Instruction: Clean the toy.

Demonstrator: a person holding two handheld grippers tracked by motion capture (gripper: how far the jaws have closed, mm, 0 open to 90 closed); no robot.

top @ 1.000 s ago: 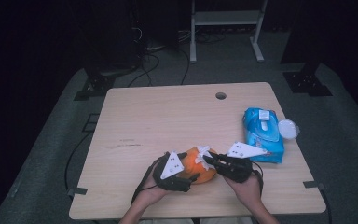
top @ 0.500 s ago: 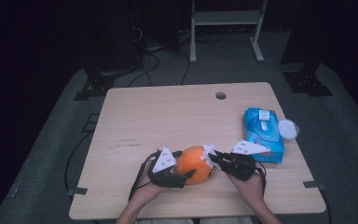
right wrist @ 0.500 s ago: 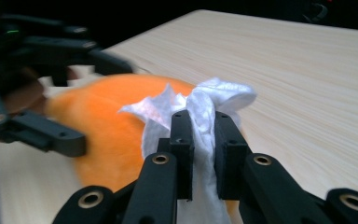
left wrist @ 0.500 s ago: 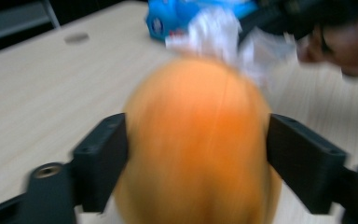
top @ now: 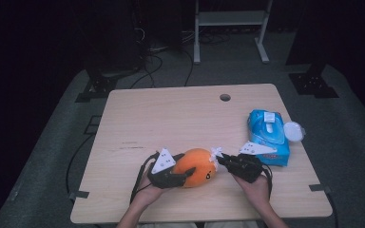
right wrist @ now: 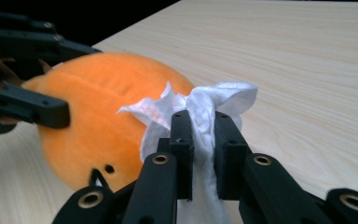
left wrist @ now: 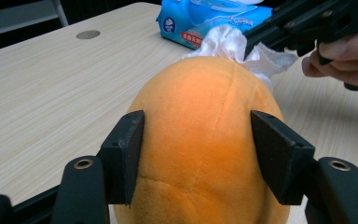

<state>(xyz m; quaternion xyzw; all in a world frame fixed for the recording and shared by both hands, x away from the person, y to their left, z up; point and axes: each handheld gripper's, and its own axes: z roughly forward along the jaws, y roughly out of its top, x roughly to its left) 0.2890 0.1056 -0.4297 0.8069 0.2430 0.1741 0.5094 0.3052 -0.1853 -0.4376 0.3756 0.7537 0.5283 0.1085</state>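
Near table (top: 138, 123) edge: left gripper (top: 178, 176), jaws just closed, clamping orange plush (top: 197, 166) by both sides. Beside it: right gripper (top: 220, 159), pinching white wipe (right wrist: 200, 109) against plush. Farther right: blue wipe pack (top: 267, 135).

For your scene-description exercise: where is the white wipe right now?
In the high view the white wipe sits near the table's front edge, pinched in the right gripper against the right side of the orange plush toy.
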